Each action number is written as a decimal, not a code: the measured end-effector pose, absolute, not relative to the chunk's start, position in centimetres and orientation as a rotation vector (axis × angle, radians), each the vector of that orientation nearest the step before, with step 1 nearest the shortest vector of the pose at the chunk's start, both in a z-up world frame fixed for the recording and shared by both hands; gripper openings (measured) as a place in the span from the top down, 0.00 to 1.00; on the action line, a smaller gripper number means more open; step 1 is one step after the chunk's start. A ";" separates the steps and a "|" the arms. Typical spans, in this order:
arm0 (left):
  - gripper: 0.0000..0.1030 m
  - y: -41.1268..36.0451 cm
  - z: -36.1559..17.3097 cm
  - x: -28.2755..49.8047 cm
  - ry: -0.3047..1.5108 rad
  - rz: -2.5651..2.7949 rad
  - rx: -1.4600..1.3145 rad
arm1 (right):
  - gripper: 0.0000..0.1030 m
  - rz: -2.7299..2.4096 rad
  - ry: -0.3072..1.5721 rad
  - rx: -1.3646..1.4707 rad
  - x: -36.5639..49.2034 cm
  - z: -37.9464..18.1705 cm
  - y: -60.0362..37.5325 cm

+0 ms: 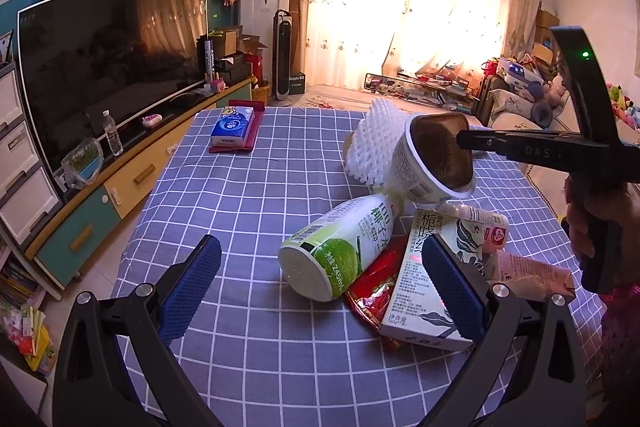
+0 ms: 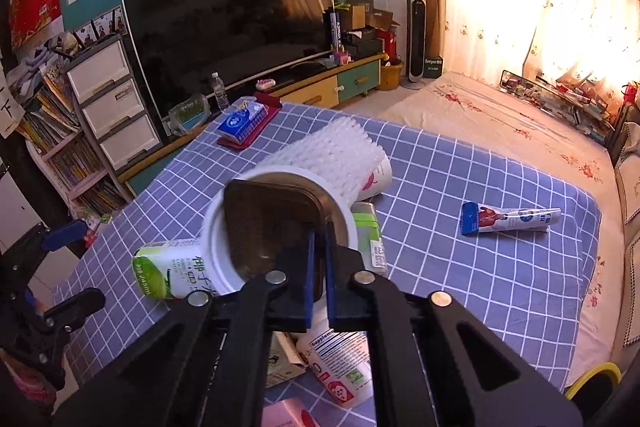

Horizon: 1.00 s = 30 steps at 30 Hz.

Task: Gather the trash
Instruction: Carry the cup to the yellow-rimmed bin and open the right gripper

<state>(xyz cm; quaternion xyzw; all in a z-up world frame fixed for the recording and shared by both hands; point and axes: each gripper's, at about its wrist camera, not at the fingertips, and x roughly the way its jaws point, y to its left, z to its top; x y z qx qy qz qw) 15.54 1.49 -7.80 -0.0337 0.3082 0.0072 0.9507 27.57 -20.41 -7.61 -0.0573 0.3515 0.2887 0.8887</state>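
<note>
A white paper cup [image 1: 416,173] with a dark brown inside hangs tilted above the pile, and my right gripper [image 1: 464,141] is shut on its rim. In the right wrist view the blue fingers [image 2: 308,267] pinch the wall of the cup [image 2: 218,227]. My left gripper [image 1: 320,247] stands open low over the table, its blue pads either side of a green and white coconut drink bottle [image 1: 340,251] lying on its side. A tea carton [image 1: 424,291], a red wrapper [image 1: 376,291], a supplement bottle [image 1: 480,223] and a pink carton [image 1: 532,271] lie beside it.
White foam netting [image 1: 372,147] lies behind the cup. A toothpaste tube [image 2: 508,219] lies alone at the right of the blue checked tablecloth [image 1: 248,195]. A blue tissue pack [image 1: 233,127] sits at the far edge. A TV cabinet [image 1: 132,183] runs along the left.
</note>
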 end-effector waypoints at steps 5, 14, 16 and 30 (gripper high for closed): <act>0.04 1.4 -7.7 15.0 0.619 0.011 -0.071 | 0.96 0.611 0.696 -0.073 26.2 -6.1 -21.5; 0.04 0.5 -7.2 13.6 0.608 -0.013 -0.053 | 0.96 0.599 0.642 0.025 23.2 -3.7 -25.0; 0.04 0.0 -7.0 13.4 0.607 -0.020 -0.042 | 0.96 0.561 0.626 0.073 22.4 -3.4 -27.4; 0.04 -4.0 -7.2 13.3 0.632 -0.098 0.011 | 0.96 -0.175 0.732 0.364 16.2 -12.7 -52.5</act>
